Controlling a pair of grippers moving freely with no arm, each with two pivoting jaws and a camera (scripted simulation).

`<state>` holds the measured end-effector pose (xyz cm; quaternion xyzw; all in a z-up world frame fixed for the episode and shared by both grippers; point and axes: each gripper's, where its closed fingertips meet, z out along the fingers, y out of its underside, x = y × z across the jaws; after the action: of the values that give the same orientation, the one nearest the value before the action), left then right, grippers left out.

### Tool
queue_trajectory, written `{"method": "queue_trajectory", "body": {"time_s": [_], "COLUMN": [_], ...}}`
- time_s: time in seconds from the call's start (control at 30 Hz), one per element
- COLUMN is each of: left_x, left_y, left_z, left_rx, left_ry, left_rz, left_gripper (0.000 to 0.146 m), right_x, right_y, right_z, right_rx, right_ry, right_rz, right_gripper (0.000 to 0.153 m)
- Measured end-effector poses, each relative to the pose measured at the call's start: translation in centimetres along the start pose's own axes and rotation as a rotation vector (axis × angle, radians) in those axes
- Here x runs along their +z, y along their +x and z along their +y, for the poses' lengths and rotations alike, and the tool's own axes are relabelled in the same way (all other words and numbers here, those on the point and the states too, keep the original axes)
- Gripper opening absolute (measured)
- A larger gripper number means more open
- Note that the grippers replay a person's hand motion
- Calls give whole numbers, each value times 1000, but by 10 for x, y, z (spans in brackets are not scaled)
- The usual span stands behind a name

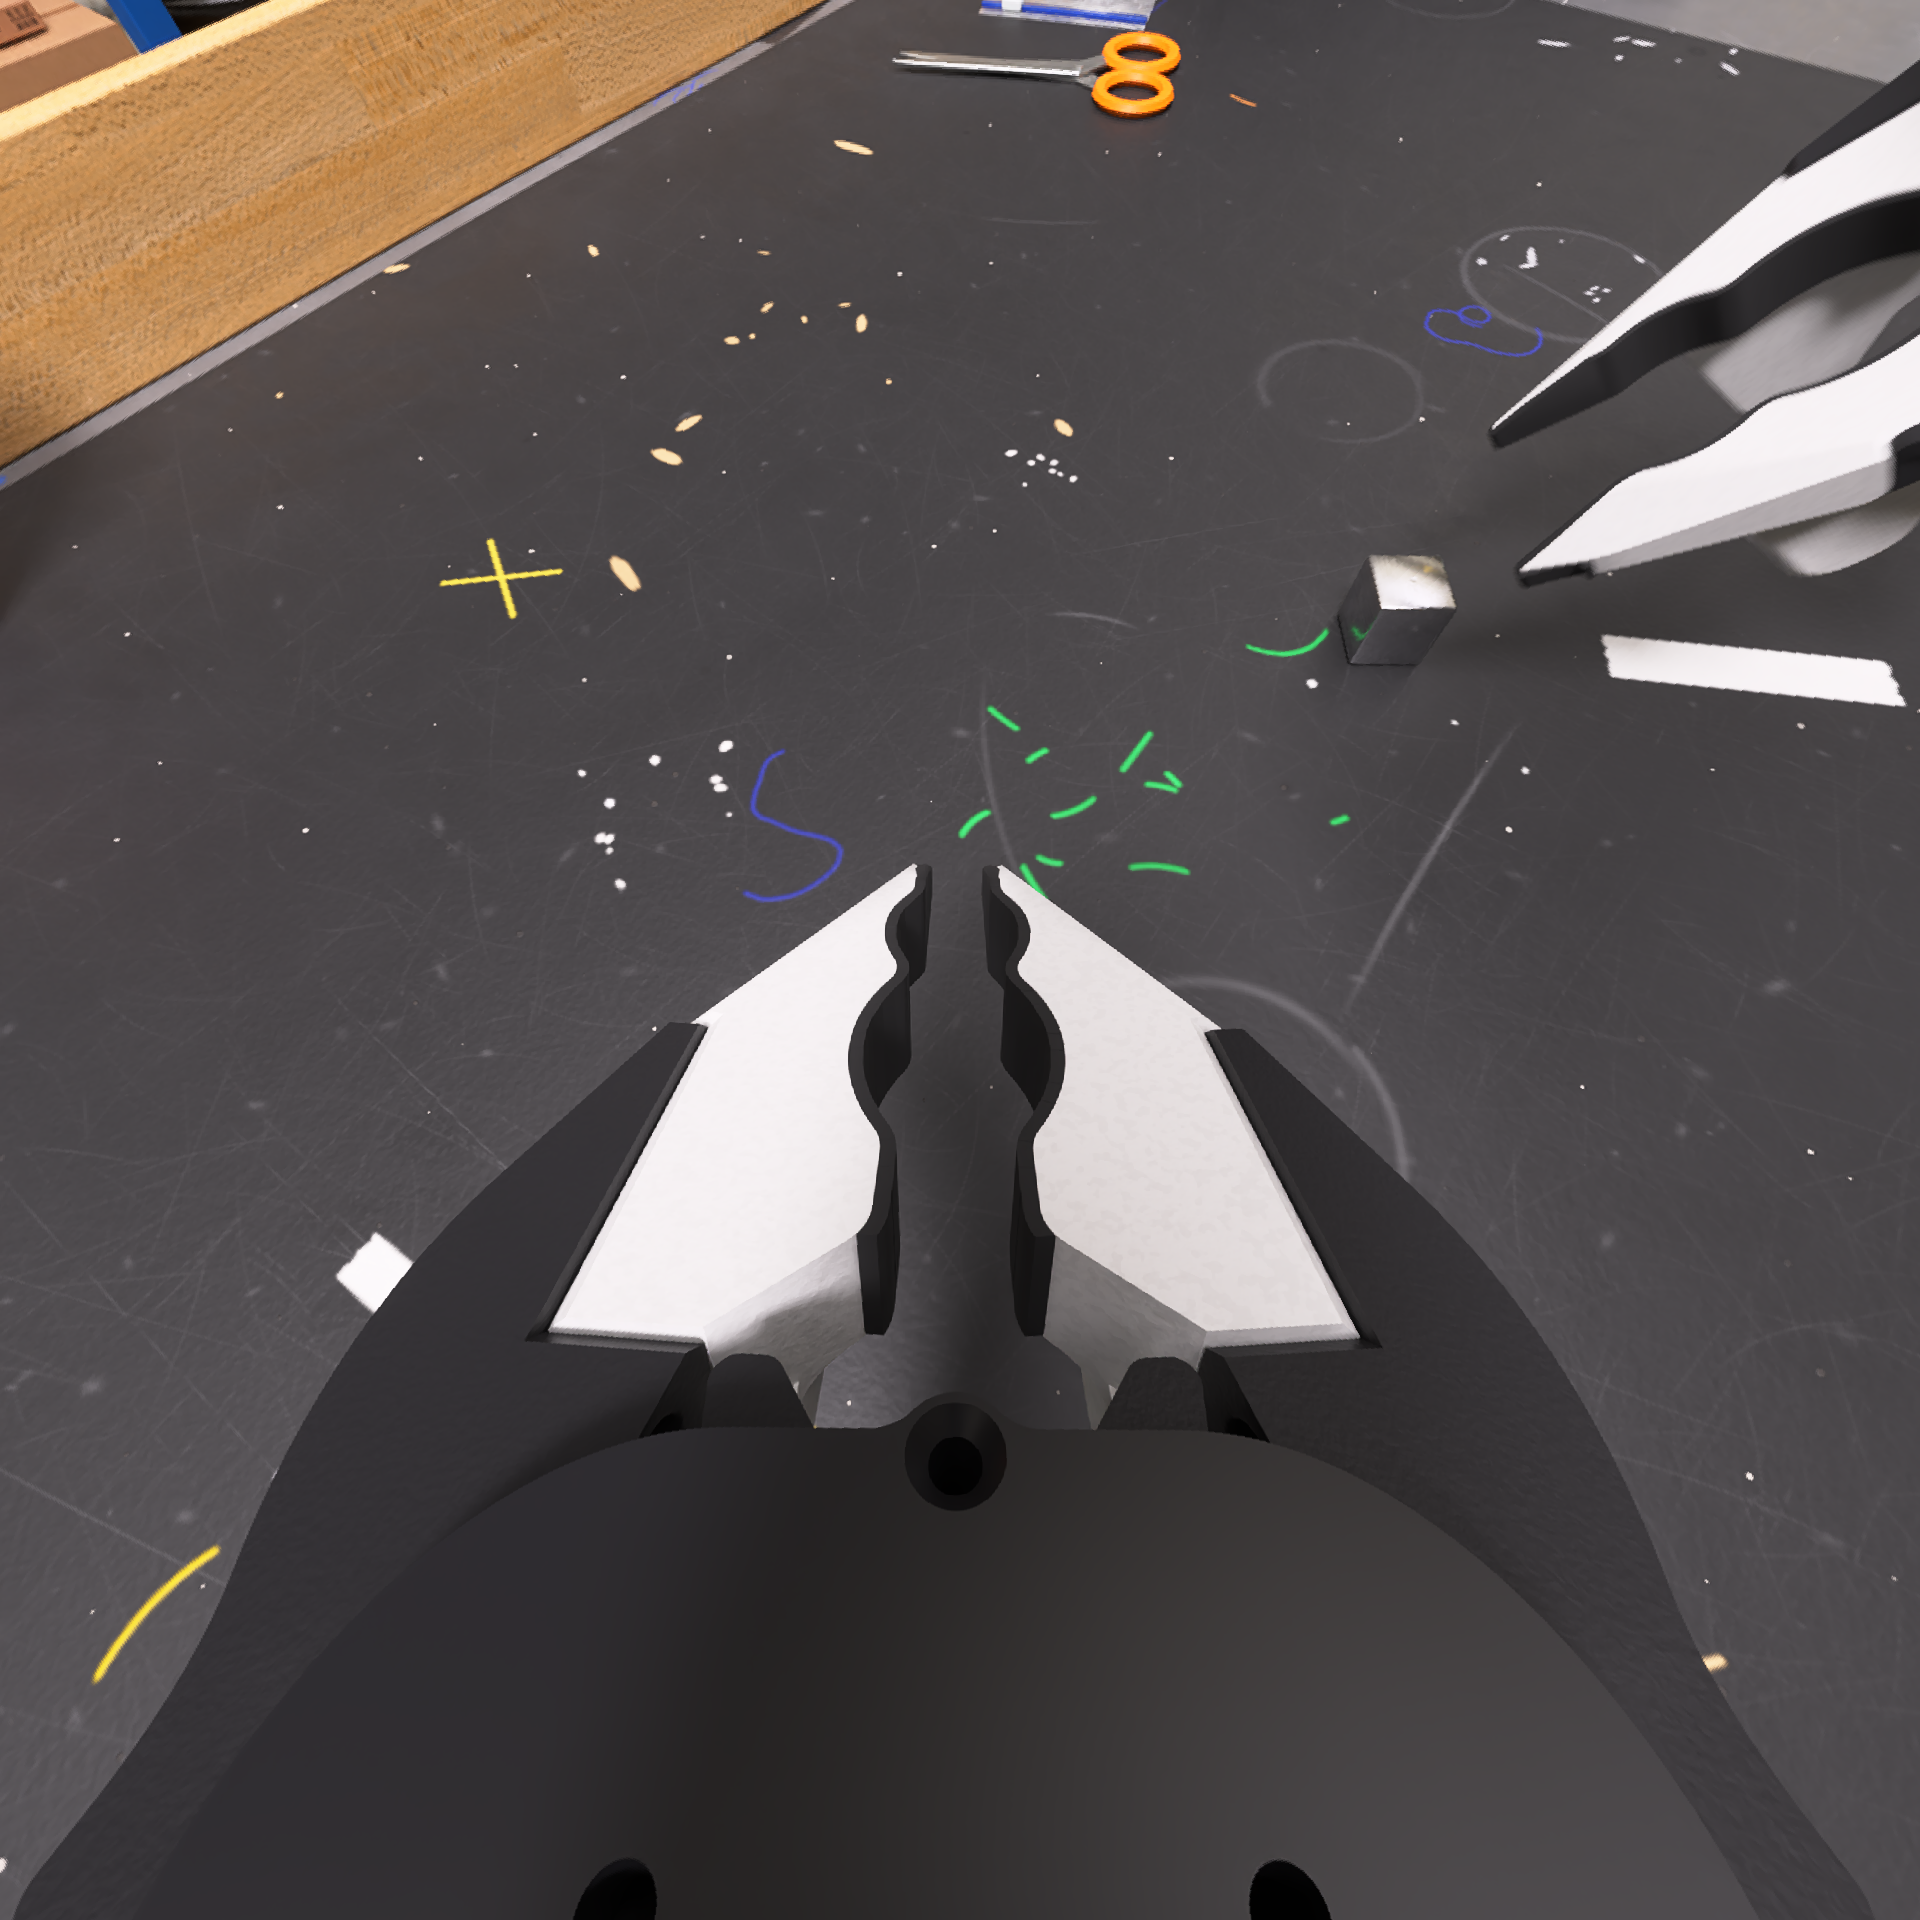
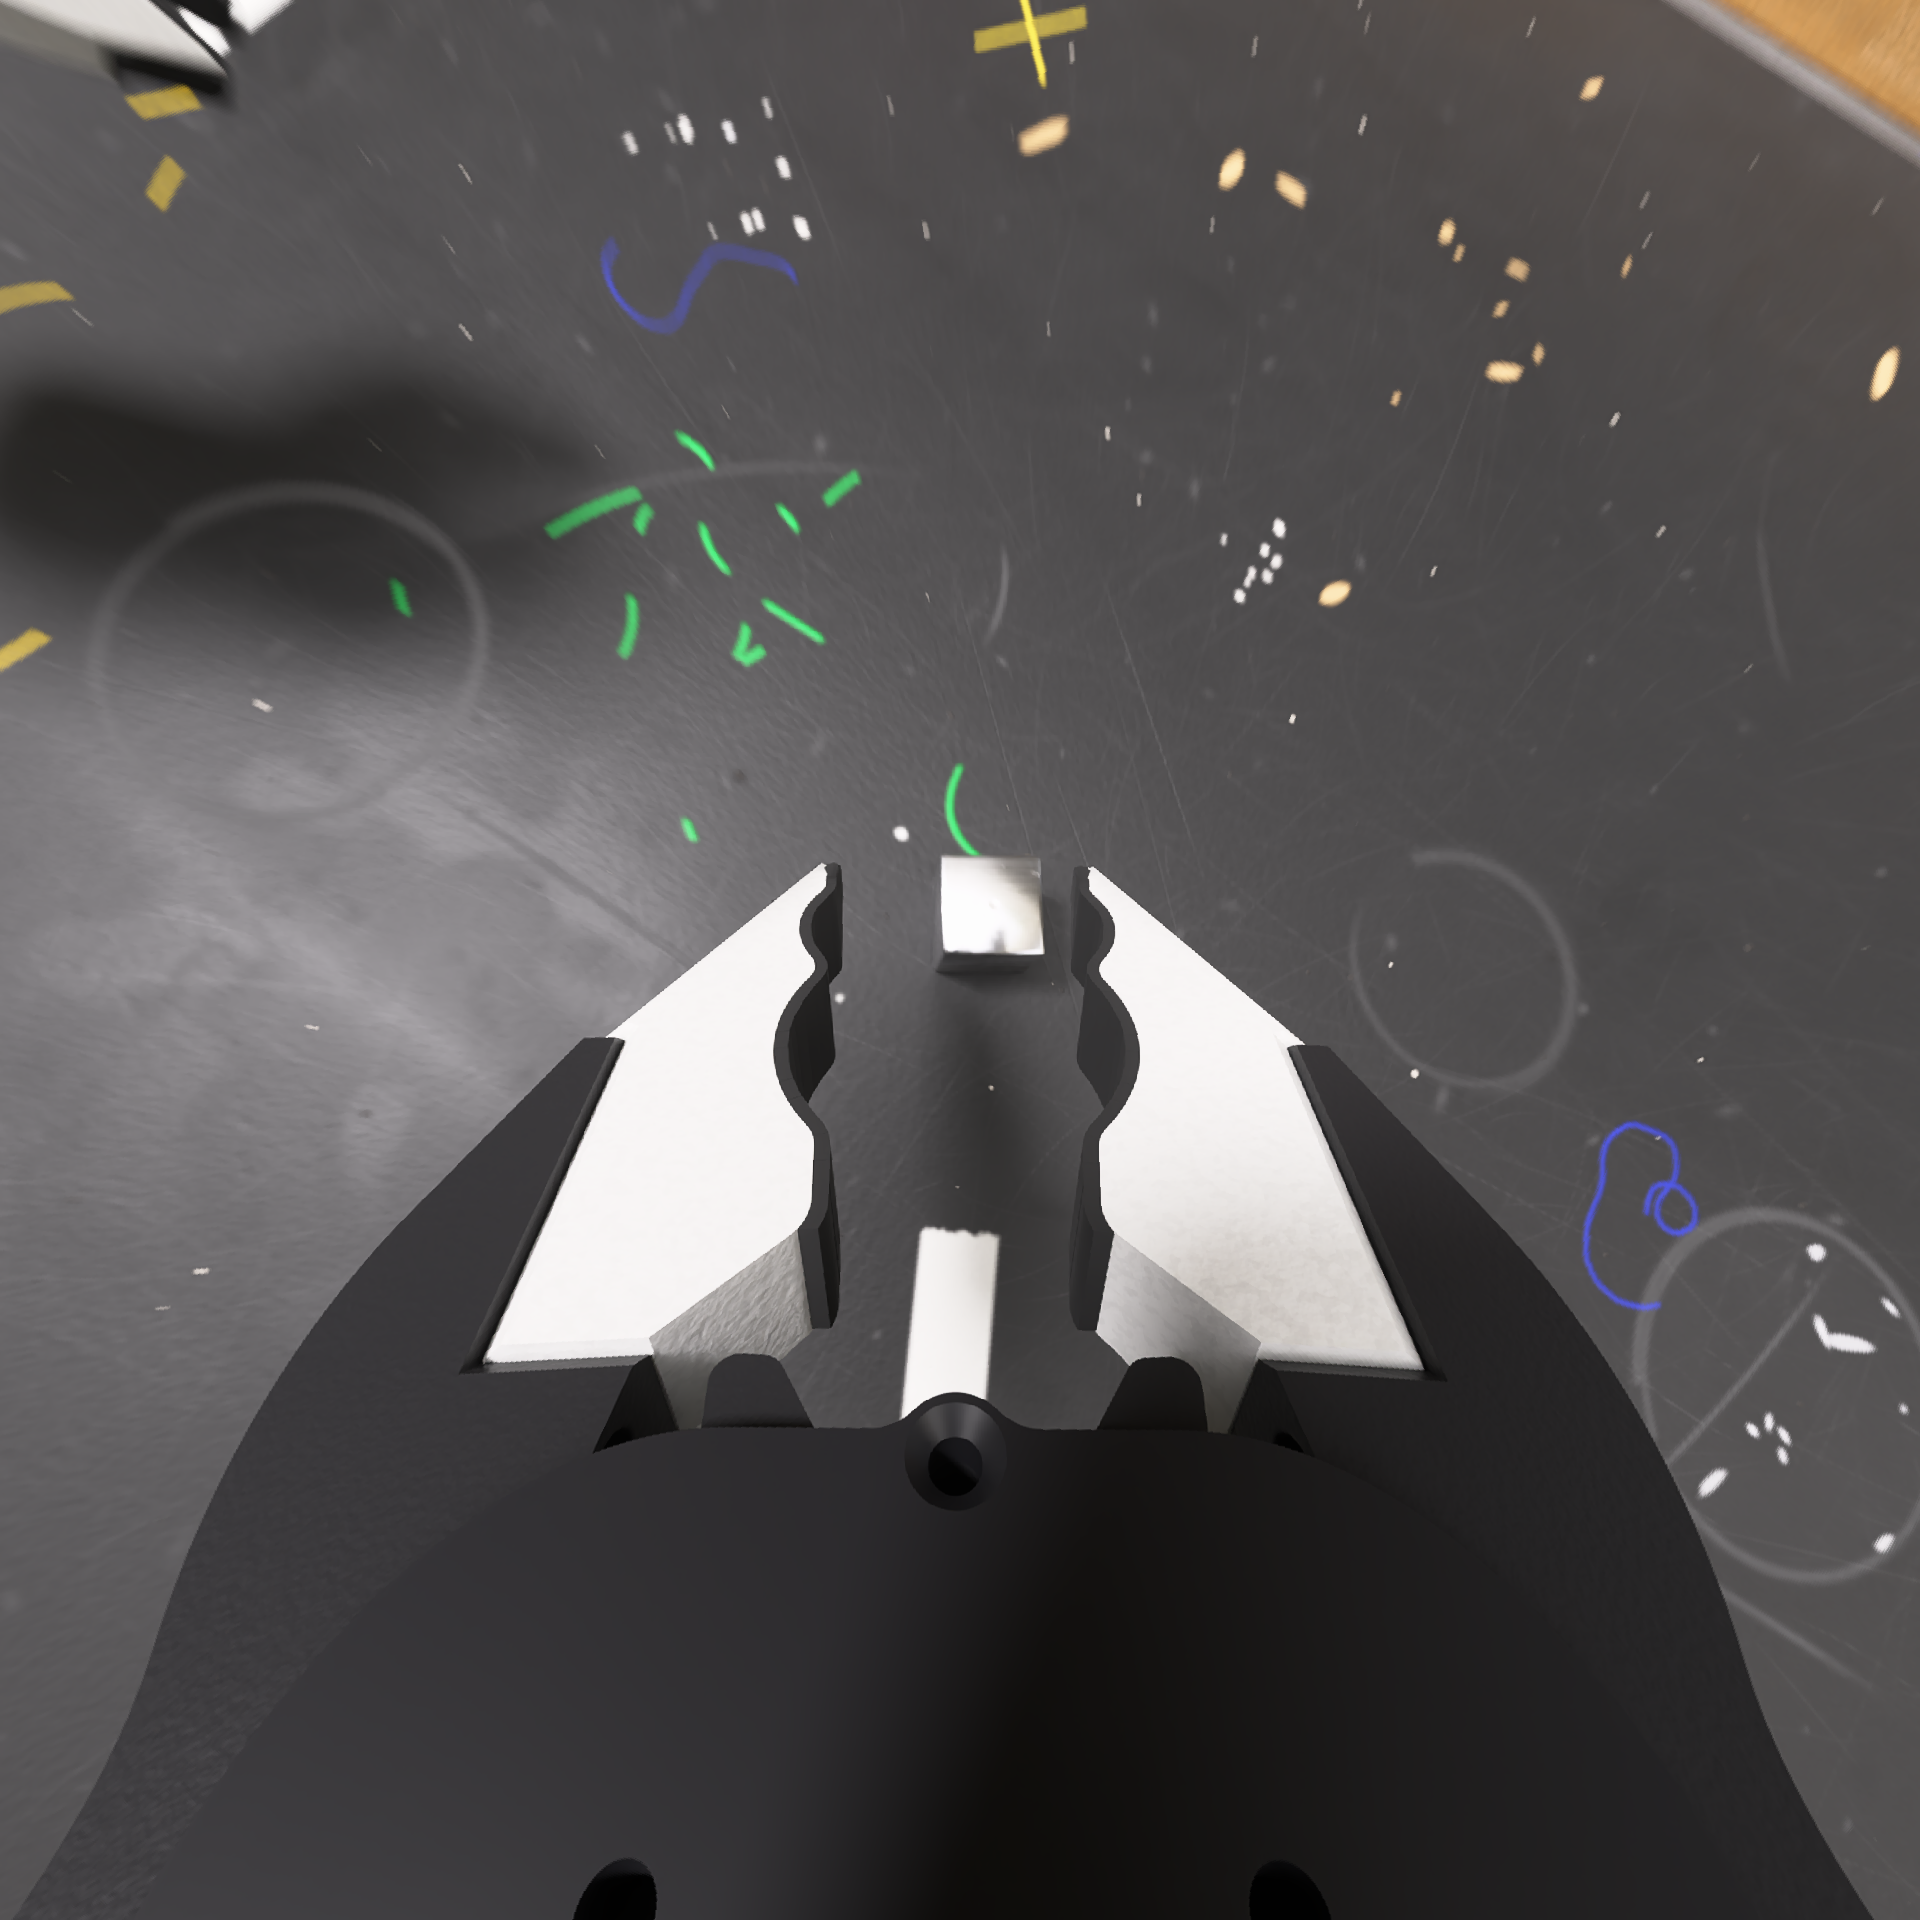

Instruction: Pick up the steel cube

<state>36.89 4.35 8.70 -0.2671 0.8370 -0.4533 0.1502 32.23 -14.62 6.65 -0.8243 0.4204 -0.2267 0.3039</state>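
The steel cube is small and shiny and rests on the dark scuffed table top. In the right wrist view the cube shows between the two fingertips of my right gripper, nearer the right one and touching neither. The right gripper is open and empty. From the left wrist view the right gripper comes in from the upper right, its tips just right of the cube. My left gripper is shut and empty, well short of the cube and to its left.
A strip of white tape lies on the table just right of the cube, and it shows under my right gripper. Orange-handled scissors lie far back. A wooden beam runs along the left edge.
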Motion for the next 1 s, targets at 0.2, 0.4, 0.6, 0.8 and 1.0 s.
{"method": "queue_trajectory", "body": {"time_s": [0.2,0.4,0.6,0.8,1.0], "left_x": [2,2,1,0,1], "left_y": [-2,-2,0,-2,-3], "left_z": [3,3,2,1,2], "left_rx": [1,2,3,-3,-4], "left_ry": [-12,-14,-9,-2,-8], "left_rz": [-7,-8,-4,-4,-4], "left_gripper": [9,9,9,9,9], "right_x": [31,34,33,41,6], "right_y": [8,11,10,9,-2], "right_z": [24,24,22,29,-4], "right_rx": [-21,-20,-35,-28,-45], "right_ry": [-94,-91,-84,-119,12], "right_rz": [8,15,10,-8,3], "right_gripper": [41,25,40,27,27]}}
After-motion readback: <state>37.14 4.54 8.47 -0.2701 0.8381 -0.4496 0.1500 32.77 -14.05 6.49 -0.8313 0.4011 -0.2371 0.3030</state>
